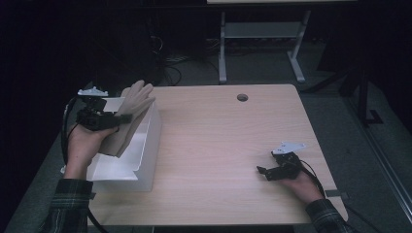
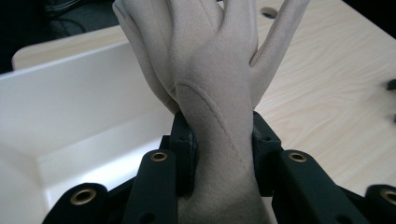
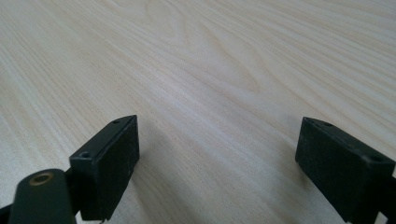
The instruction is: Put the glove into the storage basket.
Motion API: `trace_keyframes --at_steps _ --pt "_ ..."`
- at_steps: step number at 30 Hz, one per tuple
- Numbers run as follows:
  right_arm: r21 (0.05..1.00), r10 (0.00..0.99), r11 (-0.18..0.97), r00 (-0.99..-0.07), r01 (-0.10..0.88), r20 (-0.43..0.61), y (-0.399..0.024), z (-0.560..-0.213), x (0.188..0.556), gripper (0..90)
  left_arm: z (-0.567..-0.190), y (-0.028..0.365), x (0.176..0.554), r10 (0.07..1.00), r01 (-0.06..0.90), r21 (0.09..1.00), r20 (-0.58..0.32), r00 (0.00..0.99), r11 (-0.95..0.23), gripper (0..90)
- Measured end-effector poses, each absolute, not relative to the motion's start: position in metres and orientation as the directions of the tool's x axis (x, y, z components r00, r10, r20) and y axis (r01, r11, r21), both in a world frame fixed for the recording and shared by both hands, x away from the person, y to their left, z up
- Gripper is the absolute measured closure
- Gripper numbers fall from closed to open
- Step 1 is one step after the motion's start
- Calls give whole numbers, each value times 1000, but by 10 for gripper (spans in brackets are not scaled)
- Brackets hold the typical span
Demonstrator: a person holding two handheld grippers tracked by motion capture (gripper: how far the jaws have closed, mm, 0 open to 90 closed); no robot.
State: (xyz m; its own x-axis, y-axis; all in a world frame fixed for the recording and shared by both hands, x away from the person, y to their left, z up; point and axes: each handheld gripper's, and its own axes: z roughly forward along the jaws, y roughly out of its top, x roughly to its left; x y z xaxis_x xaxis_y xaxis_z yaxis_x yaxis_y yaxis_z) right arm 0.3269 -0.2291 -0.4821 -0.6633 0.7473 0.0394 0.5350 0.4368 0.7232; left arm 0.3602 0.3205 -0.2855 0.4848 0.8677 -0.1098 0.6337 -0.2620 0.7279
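Glove work was at the carrying stage. I had the beige glove (image 2: 219, 93) pinched at its wrist end between the pads of my left gripper (image 2: 223, 154), both jaws pressing into the soft suede-like cloth from either side, with the glove's own fingers standing up and fanning beyond them. Seen from the high view, the glove (image 1: 128, 116) hung over the white box (image 1: 148, 145) at the left edge of the table (image 1: 218, 145), its cuff drooping down toward the open inside and its fingers reaching past the far wall. Whether the cuff touched the floor of the box I could not tell.

My right gripper (image 1: 267, 172) lay low on the bare wood near the right front of the table, well apart from the box. Its jaws stood spread wide with nothing between them, only wood grain showing past the pads (image 3: 112, 163).

I judged the step to be putting the glove into the box, and it was not yet done, since the glove was neither lying inside nor let go. The next move called for bringing the left gripper down and inward so that the whole glove cleared the box wall, then easing the jaws apart. The risk, as I read it, was the limp fingers draping over the rim and dragging the glove back out.
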Motion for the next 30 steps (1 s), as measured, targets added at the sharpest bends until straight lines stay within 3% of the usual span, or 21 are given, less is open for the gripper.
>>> trace_keyframes --at_steps 14,30 --pt "723 748 436 -662 536 40 -229 -482 327 128 -338 351 364 926 719 667 -114 359 -197 685" --pt "723 749 436 -662 536 40 -229 -482 327 128 -402 347 382 941 799 570 -125 315 -192 680"
